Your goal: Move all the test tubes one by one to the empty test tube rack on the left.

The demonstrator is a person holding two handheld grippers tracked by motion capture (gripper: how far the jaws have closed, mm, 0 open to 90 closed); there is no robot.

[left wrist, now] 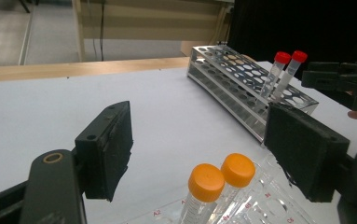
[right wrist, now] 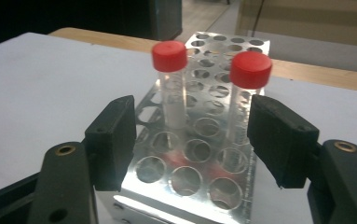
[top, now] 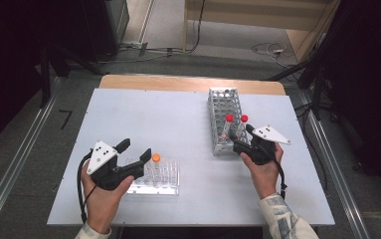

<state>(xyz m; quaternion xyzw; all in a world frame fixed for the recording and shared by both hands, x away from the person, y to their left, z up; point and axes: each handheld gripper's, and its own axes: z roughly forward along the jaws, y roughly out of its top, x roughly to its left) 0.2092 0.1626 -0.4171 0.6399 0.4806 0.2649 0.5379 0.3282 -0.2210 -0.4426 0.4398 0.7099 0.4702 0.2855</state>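
white table (top: 128, 107) | wooden table edge (top: 178, 82) | grey floor (top: 178, 62) | floor cables (top: 272, 50) | dark curtains (top: 9, 59)

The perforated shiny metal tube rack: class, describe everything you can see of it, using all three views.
The perforated shiny metal tube rack is a long box of stacked plates punched with rows of round holes, looking like polished aluminium. It stands flat on the white table, right of centre, running away from the person. Two clear red-capped tubes lean in holes near its close end; the other holes look empty. The open right gripper faces that end without touching.
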